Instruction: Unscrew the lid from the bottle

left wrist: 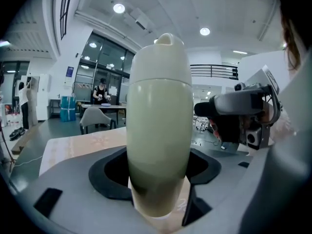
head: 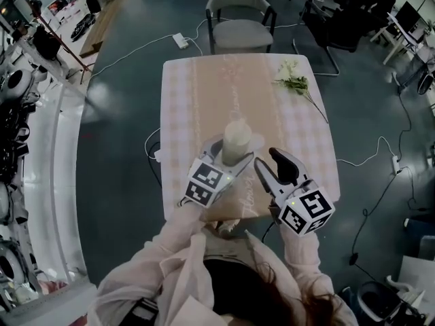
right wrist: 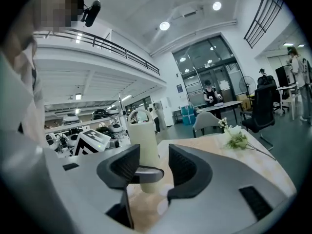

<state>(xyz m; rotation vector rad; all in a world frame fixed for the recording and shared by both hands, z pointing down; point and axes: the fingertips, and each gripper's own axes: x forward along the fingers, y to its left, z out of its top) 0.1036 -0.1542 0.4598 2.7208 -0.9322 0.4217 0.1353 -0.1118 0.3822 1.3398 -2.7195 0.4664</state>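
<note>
Two grippers are working over the table's [head: 204, 87] near edge. On the left, the left gripper [head: 224, 163] is clamping the cream bottle [head: 236, 140] upright by its lower body, its lid [left wrist: 163, 57] sitting on top. Just beside it, the right gripper [head: 272, 166] is hanging with jaws parted, grasping nothing. White flowers [head: 293, 81] are lying near the far right corner.

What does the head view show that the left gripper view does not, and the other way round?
Only the head view: the flower sprig at the far right corner of the table, and the white power strip beyond it. Only the left gripper view: the seam under the lid, and a person in the background. Both: the bottle gripped by the left gripper, with the right gripper open beside it.
</note>
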